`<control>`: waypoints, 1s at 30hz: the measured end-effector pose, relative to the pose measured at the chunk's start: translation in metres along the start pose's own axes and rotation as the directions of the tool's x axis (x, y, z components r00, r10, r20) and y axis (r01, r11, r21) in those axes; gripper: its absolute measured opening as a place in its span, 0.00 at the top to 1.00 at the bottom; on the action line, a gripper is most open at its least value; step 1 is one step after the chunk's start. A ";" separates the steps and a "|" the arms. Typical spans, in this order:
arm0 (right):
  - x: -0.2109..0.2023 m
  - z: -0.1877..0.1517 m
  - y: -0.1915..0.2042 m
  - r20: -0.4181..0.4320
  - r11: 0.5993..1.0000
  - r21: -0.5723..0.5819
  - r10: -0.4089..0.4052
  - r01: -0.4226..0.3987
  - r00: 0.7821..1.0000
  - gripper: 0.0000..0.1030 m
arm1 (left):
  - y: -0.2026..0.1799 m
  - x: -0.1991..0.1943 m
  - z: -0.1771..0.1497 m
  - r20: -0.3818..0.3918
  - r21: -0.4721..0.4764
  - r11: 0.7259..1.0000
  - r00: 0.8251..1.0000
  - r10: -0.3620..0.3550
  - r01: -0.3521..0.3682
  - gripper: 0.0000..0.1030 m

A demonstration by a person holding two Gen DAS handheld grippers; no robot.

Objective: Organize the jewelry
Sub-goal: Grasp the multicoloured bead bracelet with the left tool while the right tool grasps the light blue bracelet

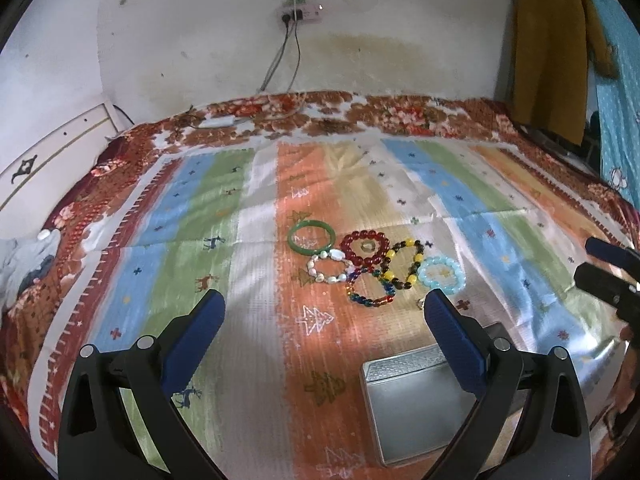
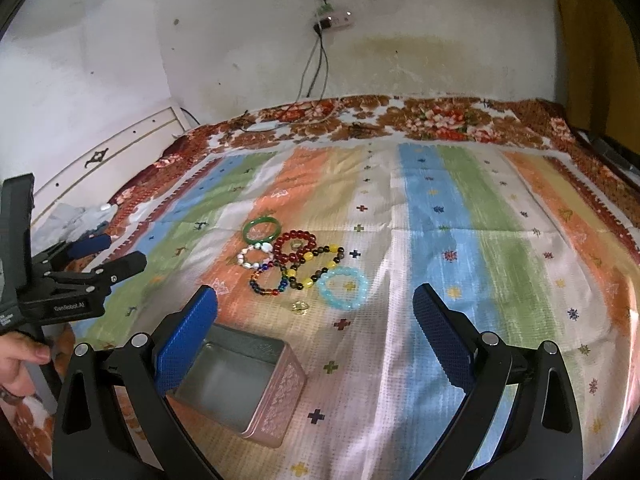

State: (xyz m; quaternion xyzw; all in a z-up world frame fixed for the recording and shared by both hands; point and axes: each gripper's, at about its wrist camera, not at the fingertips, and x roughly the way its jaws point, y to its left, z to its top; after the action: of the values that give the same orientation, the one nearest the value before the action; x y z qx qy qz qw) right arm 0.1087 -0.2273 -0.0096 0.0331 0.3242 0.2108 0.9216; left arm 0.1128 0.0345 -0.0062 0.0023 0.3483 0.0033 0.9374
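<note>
Several bracelets lie clustered on the striped cloth: a green bangle (image 1: 311, 237) (image 2: 262, 230), a red bead bracelet (image 1: 365, 247) (image 2: 296, 245) with a small ring (image 1: 367, 245) inside it, a white pearl bracelet (image 1: 329, 268), a multicolour bead bracelet (image 1: 370, 291), a yellow-and-brown bead bracelet (image 1: 404, 265) and a light blue bracelet (image 1: 441, 275) (image 2: 344, 288). A small gold ring (image 2: 300, 307) lies near the open pink metal box (image 2: 240, 380) (image 1: 416, 396). My left gripper (image 1: 324, 312) (image 2: 106, 254) is open and empty. My right gripper (image 2: 316, 308) (image 1: 592, 260) is open and empty.
The striped cloth (image 1: 256, 320) covers a bed with a floral blanket (image 1: 360, 112) behind. A white headboard (image 1: 48, 152) stands at left. A power strip (image 1: 300, 10) with cables hangs on the wall. Clothes (image 1: 560, 40) hang at right.
</note>
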 end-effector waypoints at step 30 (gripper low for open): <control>0.106 0.020 -0.034 -0.299 0.996 0.041 -0.067 0.083 0.952 0.04 | 0.009 0.133 0.026 -0.380 -0.117 0.990 0.917 -0.123 0.085 0.05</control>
State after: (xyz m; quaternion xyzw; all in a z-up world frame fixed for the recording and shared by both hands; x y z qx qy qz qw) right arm 0.2073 -0.2129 -0.0627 0.0132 0.4654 0.1695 0.8686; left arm 0.2301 0.0443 -0.0732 -0.0629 0.5252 -0.0290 0.8481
